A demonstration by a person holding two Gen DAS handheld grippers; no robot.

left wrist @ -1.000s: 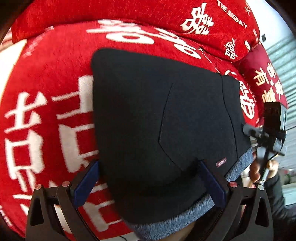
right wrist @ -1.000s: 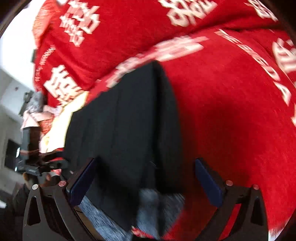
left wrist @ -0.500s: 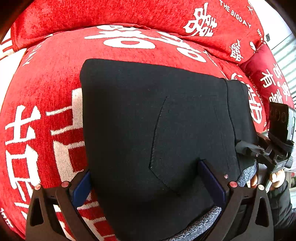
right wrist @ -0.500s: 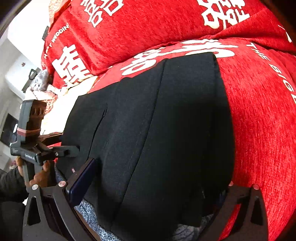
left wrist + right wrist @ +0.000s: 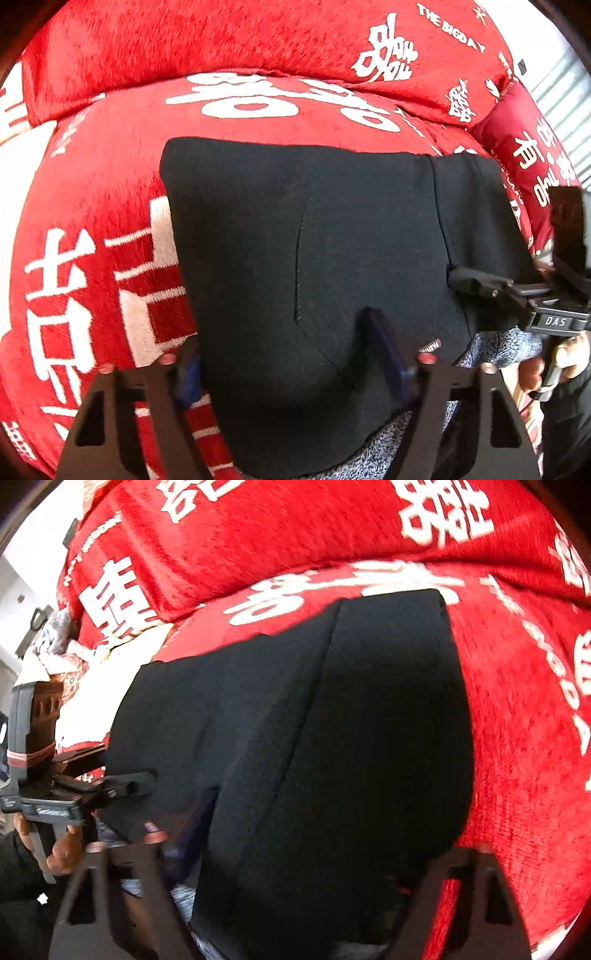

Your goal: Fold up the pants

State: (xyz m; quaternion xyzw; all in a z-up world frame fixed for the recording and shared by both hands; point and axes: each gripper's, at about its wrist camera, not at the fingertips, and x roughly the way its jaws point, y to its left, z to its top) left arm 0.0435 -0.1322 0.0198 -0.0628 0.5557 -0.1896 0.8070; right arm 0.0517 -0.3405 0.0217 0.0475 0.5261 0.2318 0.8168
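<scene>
currently, as we find it:
pants: black pants [image 5: 332,258] lie folded on the red sofa cover [image 5: 92,258].
left gripper [image 5: 288,354]: narrowed, pinching the near hem.
right gripper [image 5: 314,853]: likewise biting cloth.
step: we judge a further fold; next, lift evenly.

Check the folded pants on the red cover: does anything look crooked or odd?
The pants lie flat and fairly square on the red cover. One oddity: grey lining peeks out along the near edge by the left gripper, so the layers do not align there.
</scene>
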